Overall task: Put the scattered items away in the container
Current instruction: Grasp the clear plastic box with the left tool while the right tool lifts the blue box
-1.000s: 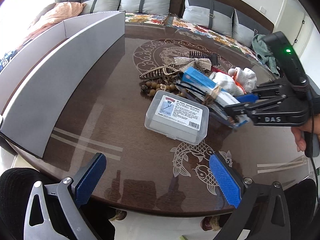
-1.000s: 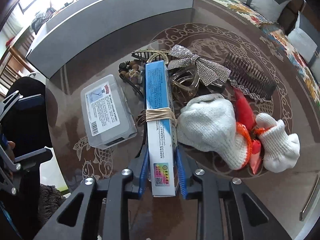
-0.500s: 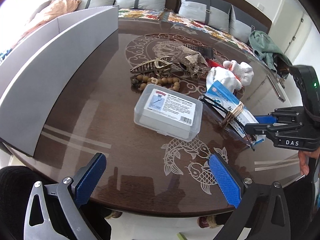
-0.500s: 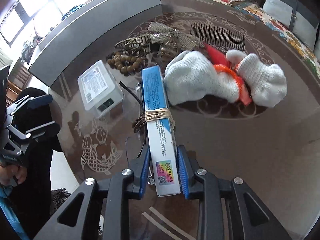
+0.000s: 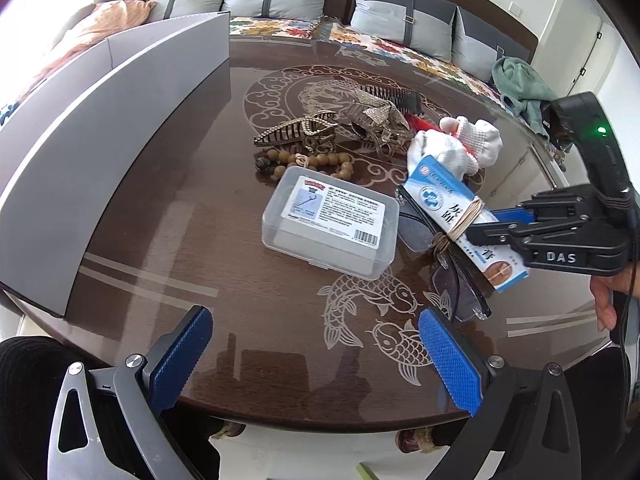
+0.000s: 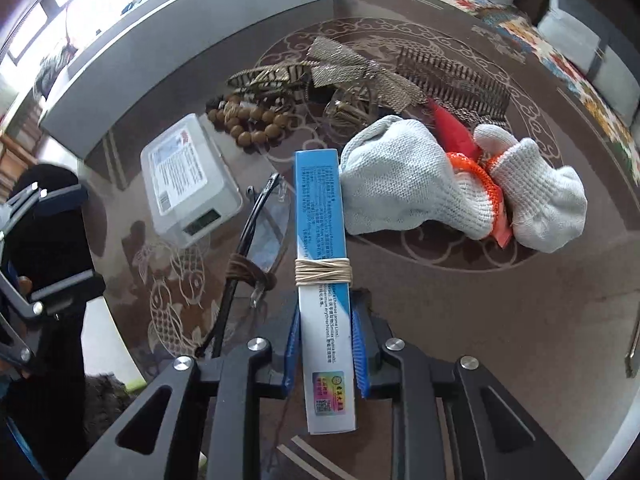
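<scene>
My right gripper is shut on the near end of a blue-and-white carton wrapped with a rubber band. A pair of glasses hangs from the band on its left side. In the left wrist view the carton and glasses sit just above the table at the right, held by the right gripper. My left gripper is open over the table's near edge, holding nothing. The long grey container stands along the table's left side.
On the dark round table lie a clear plastic case, wooden beads, a gold hair claw, a glitter bow, a comb and white gloves. A sofa stands behind.
The right gripper has drawn the carton, with the glasses, out of the pile toward the near right edge. The left gripper stays open and has shifted little.
</scene>
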